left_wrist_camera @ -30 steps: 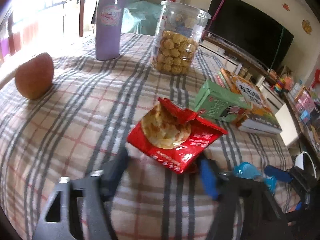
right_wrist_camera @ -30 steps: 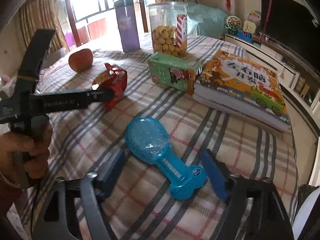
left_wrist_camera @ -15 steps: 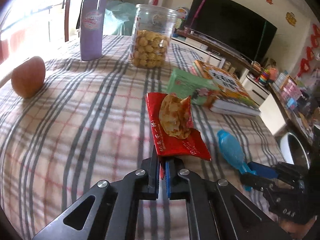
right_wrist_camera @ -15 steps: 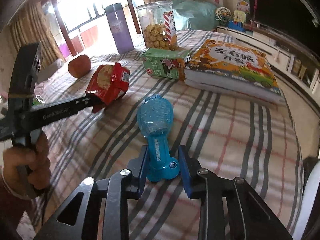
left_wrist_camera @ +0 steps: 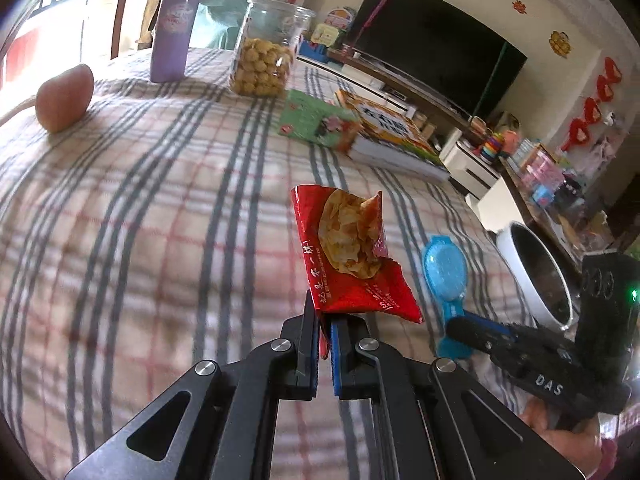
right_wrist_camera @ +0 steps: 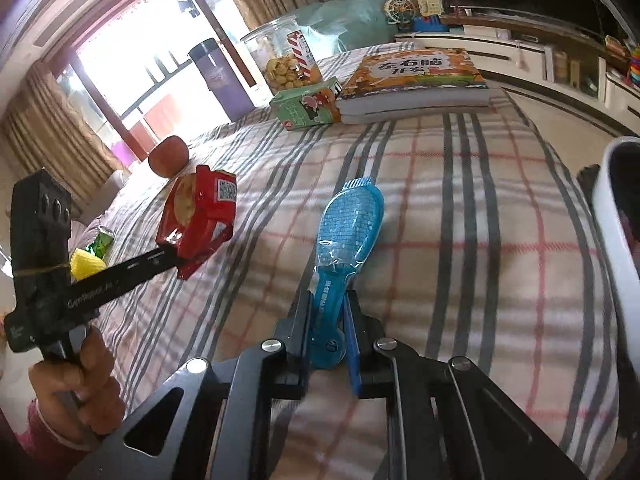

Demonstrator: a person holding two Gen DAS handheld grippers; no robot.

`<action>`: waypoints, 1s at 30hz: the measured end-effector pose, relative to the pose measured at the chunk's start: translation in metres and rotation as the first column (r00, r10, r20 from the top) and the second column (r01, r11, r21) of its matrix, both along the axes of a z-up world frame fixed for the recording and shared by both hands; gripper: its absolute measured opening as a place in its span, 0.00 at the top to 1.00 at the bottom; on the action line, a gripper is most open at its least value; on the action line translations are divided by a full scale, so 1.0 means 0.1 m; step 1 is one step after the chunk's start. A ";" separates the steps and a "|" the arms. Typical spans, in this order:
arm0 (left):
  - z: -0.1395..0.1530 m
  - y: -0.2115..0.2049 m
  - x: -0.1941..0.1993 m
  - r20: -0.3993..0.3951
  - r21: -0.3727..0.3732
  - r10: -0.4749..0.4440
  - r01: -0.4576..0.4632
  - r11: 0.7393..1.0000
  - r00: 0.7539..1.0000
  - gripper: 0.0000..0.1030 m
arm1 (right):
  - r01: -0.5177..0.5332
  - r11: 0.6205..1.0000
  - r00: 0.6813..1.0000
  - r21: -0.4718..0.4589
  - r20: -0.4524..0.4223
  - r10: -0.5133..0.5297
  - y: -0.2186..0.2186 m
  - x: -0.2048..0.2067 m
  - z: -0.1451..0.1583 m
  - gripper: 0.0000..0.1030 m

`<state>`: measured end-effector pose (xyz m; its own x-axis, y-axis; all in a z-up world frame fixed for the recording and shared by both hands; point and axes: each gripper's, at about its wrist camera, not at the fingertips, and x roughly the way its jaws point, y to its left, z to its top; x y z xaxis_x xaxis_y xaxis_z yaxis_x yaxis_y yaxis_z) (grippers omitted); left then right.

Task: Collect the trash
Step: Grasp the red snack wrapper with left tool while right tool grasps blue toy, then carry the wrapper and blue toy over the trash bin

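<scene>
Left claw [left_wrist_camera: 325, 330] clamped tight on the bottom edge of the red snack wrapper [left_wrist_camera: 352, 256], held up off the plaid surface [left_wrist_camera: 160, 208]. Right claw [right_wrist_camera: 328, 320] closed on the handle end of the blue packaged item [right_wrist_camera: 348, 224], at 3 o'clock of the wrapper; white bin [right_wrist_camera: 616, 248] rim at 3 o'clock of that.

**A family living room**

I am in a home — a large dark television [left_wrist_camera: 436, 56] sits on a low white cabinet [left_wrist_camera: 404, 92], red paper decorations [left_wrist_camera: 592, 112] hang on the wall, and curtains [right_wrist_camera: 40, 136] frame a bright balcony window [right_wrist_camera: 132, 68]. The table wears a plaid cloth [left_wrist_camera: 140, 200] with a cookie jar [left_wrist_camera: 266, 58], an apple [left_wrist_camera: 64, 98] and children's books [right_wrist_camera: 416, 80] — with toys [left_wrist_camera: 496, 144] nearby.
</scene>
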<state>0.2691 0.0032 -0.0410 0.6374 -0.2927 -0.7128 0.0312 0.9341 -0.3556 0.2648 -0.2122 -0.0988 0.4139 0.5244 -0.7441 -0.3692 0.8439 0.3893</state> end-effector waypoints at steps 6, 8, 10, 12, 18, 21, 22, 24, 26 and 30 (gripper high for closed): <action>-0.04 -0.04 -0.21 -0.015 -0.008 -0.003 0.003 1.000 1.000 0.97 | 0.078 0.995 0.997 0.061 -0.023 -0.076 -0.07 0.03 -0.03 0.76; -0.05 -0.03 -0.25 -0.021 -0.015 0.002 -0.002 1.000 1.000 0.97 | 0.108 0.991 0.994 0.077 -0.027 -0.106 -0.06 0.07 -0.05 0.74; -0.05 -0.02 -0.28 -0.022 -0.016 0.006 -0.006 1.000 1.000 0.97 | 0.135 0.987 0.991 0.091 -0.031 -0.132 -0.05 0.10 -0.07 0.74; -0.05 -0.03 -0.30 -0.022 -0.012 0.007 -0.007 1.000 1.000 0.97 | 0.140 0.988 0.990 0.068 -0.012 -0.140 -0.01 0.10 -0.07 0.76; -0.02 -0.15 -0.35 -0.016 -0.004 -0.014 0.014 1.000 1.000 0.97 | 0.103 0.993 0.995 0.056 0.007 -0.104 -0.01 -0.04 -0.02 0.88; 0.01 -0.25 -0.37 -0.010 -0.002 -0.033 0.033 0.999 0.999 0.97 | 0.104 0.992 0.994 0.068 0.015 -0.105 -0.11 -0.14 0.03 0.91; 0.02 -0.28 -0.38 -0.008 0.001 -0.039 0.039 0.999 0.999 0.97 | 0.106 0.992 0.994 0.068 0.015 -0.107 -0.14 -0.16 0.04 0.91; 0.04 -0.36 -0.40 -0.005 0.006 -0.053 0.053 0.999 0.999 0.97 | 0.117 0.991 0.993 0.065 0.019 -0.118 -0.23 -0.21 0.07 0.91; 0.06 -0.44 -0.41 0.000 0.010 -0.071 0.071 0.997 0.997 0.97 | 0.127 0.990 0.991 0.067 0.027 -0.129 -0.33 -0.27 0.12 0.92; 0.09 -0.60 -0.43 0.006 0.017 -0.102 0.102 0.995 0.995 0.97 | 0.139 0.988 0.989 0.074 0.047 -0.143 -0.49 -0.40 0.21 0.95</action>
